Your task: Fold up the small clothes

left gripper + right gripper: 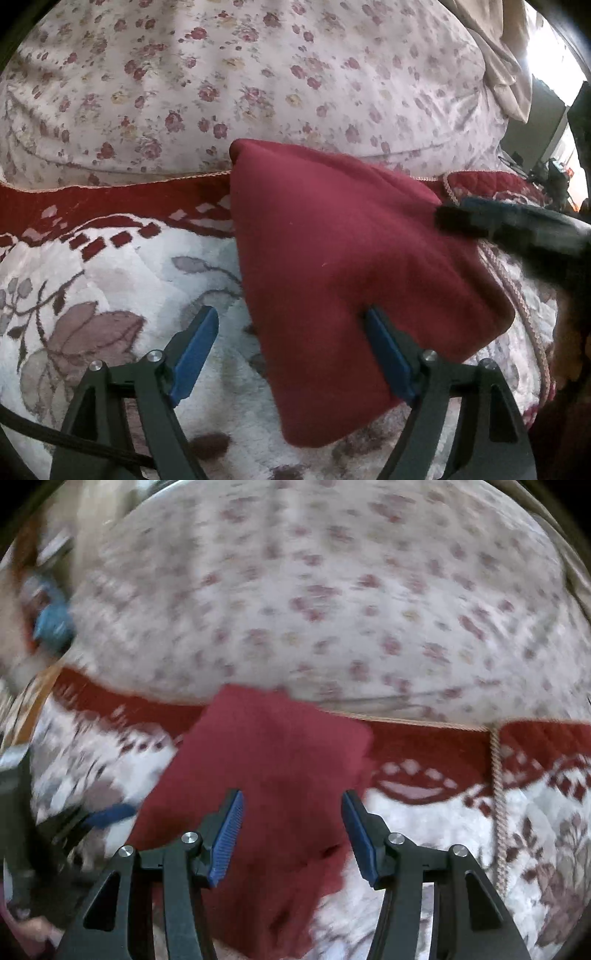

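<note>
Cloth (332,277): red, folded, lying on quilt (110,295)
Left gripper (291,354): fingers spread, gripping nothing
Right gripper (293,834): fingers spread above cloth

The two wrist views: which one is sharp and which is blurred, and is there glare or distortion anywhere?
Left wrist view: mostly sharp on the dark red garment, but the right gripper entering at the right edge is smeared; window glare burns out the top right corner. Right wrist view: blurred throughout, the floral pillow streaked. Both views bend strongly toward the edges.
</note>
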`<move>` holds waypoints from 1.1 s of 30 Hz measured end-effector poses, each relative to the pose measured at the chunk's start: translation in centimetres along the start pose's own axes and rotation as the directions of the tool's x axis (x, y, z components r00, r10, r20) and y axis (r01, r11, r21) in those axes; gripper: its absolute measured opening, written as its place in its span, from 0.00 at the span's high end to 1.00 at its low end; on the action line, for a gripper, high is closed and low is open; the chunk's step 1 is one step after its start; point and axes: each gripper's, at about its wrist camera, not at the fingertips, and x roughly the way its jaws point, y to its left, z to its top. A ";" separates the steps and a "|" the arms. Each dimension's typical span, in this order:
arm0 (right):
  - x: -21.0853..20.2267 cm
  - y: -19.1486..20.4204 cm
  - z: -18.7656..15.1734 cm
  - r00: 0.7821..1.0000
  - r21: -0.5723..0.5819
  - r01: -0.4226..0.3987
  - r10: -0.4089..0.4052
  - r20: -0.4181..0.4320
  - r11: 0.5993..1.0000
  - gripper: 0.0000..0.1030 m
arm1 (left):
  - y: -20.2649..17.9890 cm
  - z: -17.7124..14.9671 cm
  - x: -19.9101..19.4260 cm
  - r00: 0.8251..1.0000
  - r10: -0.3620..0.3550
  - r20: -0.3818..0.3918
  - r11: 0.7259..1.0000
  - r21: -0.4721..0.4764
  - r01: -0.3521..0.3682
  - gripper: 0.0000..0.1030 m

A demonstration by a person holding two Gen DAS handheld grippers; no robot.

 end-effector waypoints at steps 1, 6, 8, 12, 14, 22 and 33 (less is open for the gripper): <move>0.6 0.7 -0.4 1.000 -0.036 0.015 -0.016 -0.016 0.999 0.43 | 0.0 0.0 0.0 1.000 0.003 0.000 1.000 0.002 -0.003 0.19; 3.5 -1.0 -2.2 0.986 0.002 0.096 -0.095 -0.135 0.995 0.42 | 0.0 -0.2 0.0 1.000 0.009 -0.007 1.000 0.004 -0.009 0.18; 2.9 -1.7 -2.2 0.985 0.045 0.088 -0.081 -0.149 0.995 0.42 | 0.0 -0.2 -0.1 1.000 0.014 -0.003 1.000 0.011 -0.014 0.18; 0.6 -2.6 -3.0 0.994 0.164 0.053 -0.037 -0.100 0.985 0.40 | -0.1 -0.3 -0.2 1.000 0.020 0.000 1.000 0.010 -0.020 0.18; -0.9 -2.2 -2.7 0.999 0.188 0.030 -0.024 -0.033 0.982 0.40 | -0.2 -0.4 -0.2 1.000 0.023 0.003 1.000 0.009 -0.023 0.18; 0.4 -1.2 -2.1 0.999 0.167 -0.042 0.036 0.041 0.985 0.26 | -0.1 -0.4 0.0 1.000 0.031 0.006 1.000 0.003 -0.031 0.14; 3.1 -4.8 -2.6 0.999 0.309 0.002 0.010 -0.037 0.951 0.31 | 0.2 -0.4 0.1 0.999 0.033 0.008 0.999 0.002 -0.033 0.09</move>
